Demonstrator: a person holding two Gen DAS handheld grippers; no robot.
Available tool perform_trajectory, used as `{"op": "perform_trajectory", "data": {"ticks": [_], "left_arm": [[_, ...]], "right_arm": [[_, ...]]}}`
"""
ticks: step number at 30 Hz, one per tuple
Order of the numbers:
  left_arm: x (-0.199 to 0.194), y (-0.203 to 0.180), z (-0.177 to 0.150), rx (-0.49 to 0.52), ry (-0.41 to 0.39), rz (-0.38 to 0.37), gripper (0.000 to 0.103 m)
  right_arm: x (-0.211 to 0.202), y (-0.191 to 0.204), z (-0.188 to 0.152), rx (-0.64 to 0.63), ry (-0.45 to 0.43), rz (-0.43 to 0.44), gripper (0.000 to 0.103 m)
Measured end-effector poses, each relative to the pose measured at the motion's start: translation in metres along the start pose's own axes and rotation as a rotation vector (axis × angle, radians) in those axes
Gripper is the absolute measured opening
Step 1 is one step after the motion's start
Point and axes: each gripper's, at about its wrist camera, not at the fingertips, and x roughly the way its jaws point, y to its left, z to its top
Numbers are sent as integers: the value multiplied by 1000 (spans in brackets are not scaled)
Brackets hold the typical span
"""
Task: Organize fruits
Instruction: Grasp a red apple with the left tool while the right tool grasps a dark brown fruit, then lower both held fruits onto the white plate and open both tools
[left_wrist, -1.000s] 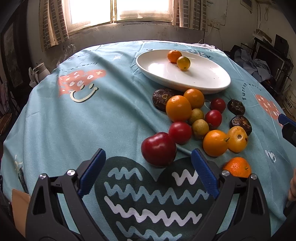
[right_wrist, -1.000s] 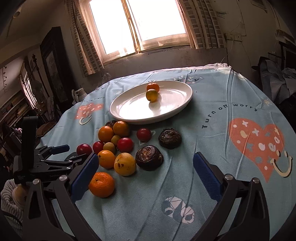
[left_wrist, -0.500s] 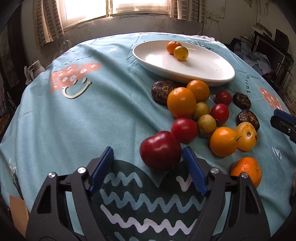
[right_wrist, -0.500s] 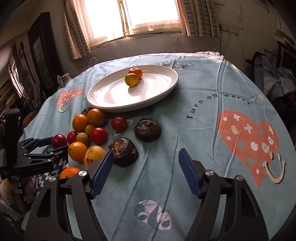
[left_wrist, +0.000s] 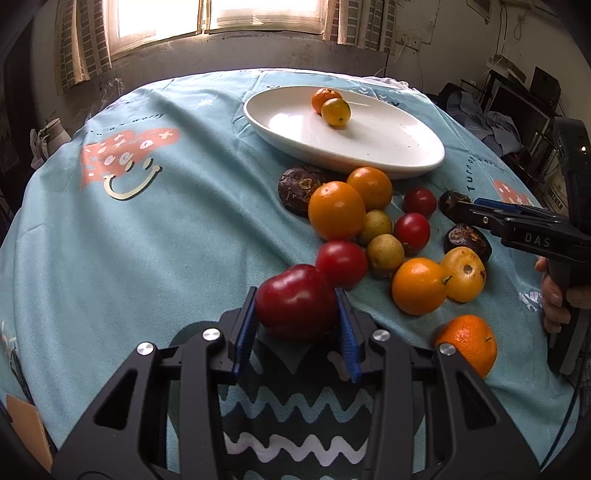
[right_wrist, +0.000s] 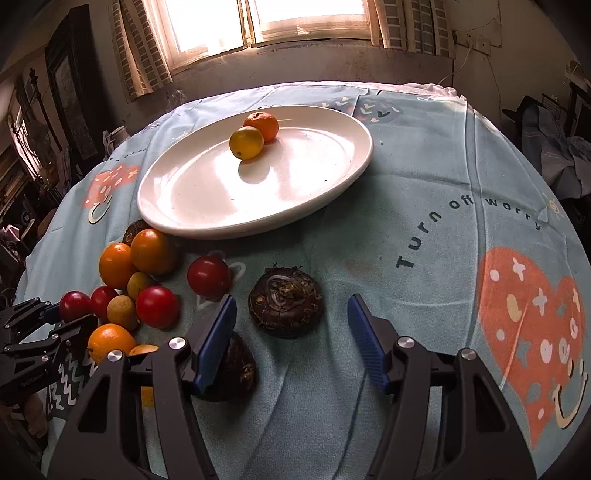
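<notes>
My left gripper (left_wrist: 297, 314) is shut on a dark red apple (left_wrist: 295, 301) resting on the blue tablecloth. Beside it lies a cluster of oranges (left_wrist: 336, 214), red tomatoes (left_wrist: 341, 263), small yellow-green fruits (left_wrist: 384, 253) and dark brown fruits (left_wrist: 297, 188). A white oval plate (left_wrist: 369, 147) behind holds a mandarin (left_wrist: 323, 99) and a yellow citrus (left_wrist: 335, 112). My right gripper (right_wrist: 290, 334) is open, its jaws either side of a dark brown fruit (right_wrist: 284, 308). A second brown fruit (right_wrist: 231, 371) sits behind the left finger.
The round table drops off on all sides. A mandarin (left_wrist: 467, 341) lies near the front right. The right gripper body (left_wrist: 535, 229) hovers at the right of the cluster. Clutter and furniture (left_wrist: 517, 107) stand beyond the table.
My left gripper moved forward and closed on the red apple. My right gripper moved forward and lower until its open jaws flank the brown fruit.
</notes>
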Motion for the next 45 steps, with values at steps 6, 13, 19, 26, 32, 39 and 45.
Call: {"op": "perform_trajectory", "data": {"ticks": [6, 13, 19, 26, 32, 39, 45], "left_arm": [[-7, 3, 2, -19, -33, 8, 40], [-17, 6, 3, -30, -76, 12, 40], [-27, 5, 11, -41, -110, 3, 40], [-24, -2, 44, -35, -124, -8, 40], [-16, -5, 39, -28, -112, -30, 40], [-13, -8, 41, -18, -104, -39, 40], [-11, -11, 52, -1, -91, -29, 40]], "right_arm": [[-2, -1, -2, -3, -4, 10, 43], [-9, -6, -2, 24, -38, 27, 43], [-37, -5, -7, 37, -106, 57, 40], [-36, -7, -7, 30, -55, 83, 33], [-27, -4, -15, 5, -2, 82, 42], [-9, -6, -16, 28, 20, 79, 43], [-26, -2, -18, -4, -52, 10, 41]]}}
